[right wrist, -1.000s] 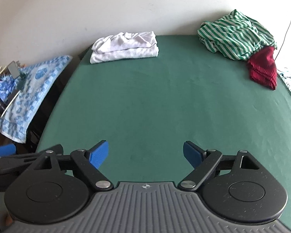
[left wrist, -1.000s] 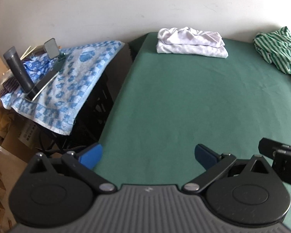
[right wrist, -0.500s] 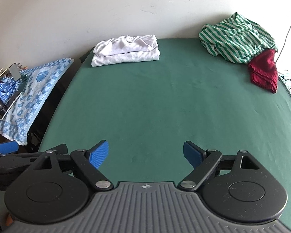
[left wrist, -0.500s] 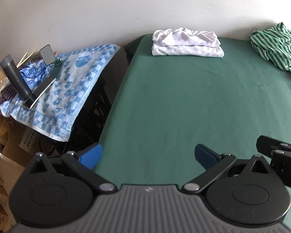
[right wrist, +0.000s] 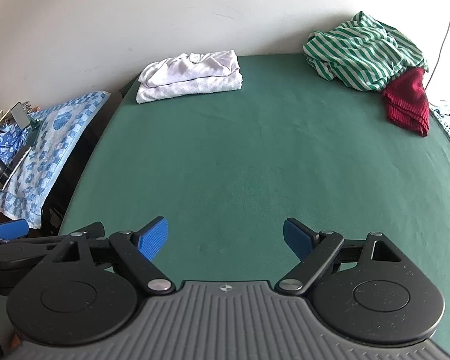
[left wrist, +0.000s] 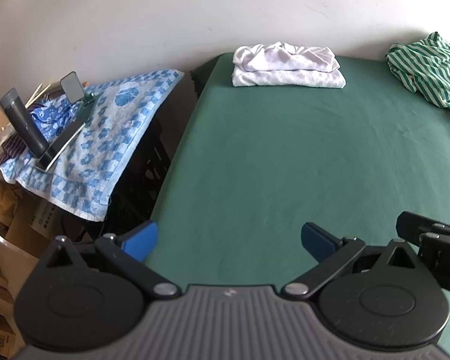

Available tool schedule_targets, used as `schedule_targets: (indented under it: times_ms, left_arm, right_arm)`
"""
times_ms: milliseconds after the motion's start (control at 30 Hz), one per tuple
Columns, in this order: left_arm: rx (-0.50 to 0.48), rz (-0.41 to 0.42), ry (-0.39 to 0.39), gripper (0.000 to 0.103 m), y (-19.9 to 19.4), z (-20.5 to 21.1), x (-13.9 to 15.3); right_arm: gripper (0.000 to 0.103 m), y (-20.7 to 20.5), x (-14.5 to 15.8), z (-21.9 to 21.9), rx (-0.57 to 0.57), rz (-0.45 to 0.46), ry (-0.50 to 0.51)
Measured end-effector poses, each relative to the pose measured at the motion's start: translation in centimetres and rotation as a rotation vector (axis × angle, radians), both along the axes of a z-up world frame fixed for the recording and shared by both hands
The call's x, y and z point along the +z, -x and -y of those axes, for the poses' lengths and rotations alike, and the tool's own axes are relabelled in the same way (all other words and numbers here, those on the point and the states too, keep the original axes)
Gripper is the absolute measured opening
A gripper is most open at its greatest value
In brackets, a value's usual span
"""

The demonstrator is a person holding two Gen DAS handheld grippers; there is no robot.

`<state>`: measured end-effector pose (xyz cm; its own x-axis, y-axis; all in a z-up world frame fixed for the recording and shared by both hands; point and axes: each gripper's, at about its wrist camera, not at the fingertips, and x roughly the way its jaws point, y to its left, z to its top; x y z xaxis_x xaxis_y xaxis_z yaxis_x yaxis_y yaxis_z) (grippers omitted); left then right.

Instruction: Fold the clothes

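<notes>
Both claws are seen released, with nothing between their blue pads. The left claw [left wrist: 228,239] is held over the near left edge of the green desk [left wrist: 300,165], its left pad just past that edge. The right claw [right wrist: 225,237] is held above the near middle of the desk, and part of the left claw is seen at the left border of that view.

At the far left corner of the desk, close to the wall, a white stack [right wrist: 192,76] of folded clothes is laid: one folded piece under a more rumpled one. At the far right, a striped shirt [right wrist: 363,51] in green and white is left crumpled in a heap, and a red knit [right wrist: 408,99] is tucked partly under its near right edge. The middle of the desk is seen as bare cloth.

Left of the desk, a blue towel [left wrist: 105,147] is draped over a dark crate [left wrist: 147,168]. On the towel a grey tube [left wrist: 22,126], a small mirror [left wrist: 72,85] and a phone [left wrist: 61,147] are set. Cardboard boxes [left wrist: 3,210] are stacked at the far left.
</notes>
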<state>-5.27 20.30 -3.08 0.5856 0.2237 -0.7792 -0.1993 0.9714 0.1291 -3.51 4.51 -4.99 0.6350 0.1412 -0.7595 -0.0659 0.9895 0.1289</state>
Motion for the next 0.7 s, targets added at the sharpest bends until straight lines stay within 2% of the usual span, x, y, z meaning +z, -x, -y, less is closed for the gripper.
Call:
schedule_targets:
  times_ms: [700]
  left_arm:
    - [-0.030, 0.028, -0.007, 0.101, 0.78, 0.42, 0.31]
  right_arm:
    - [0.087, 0.87, 0.19, 0.56, -0.015, 0.016, 0.008]
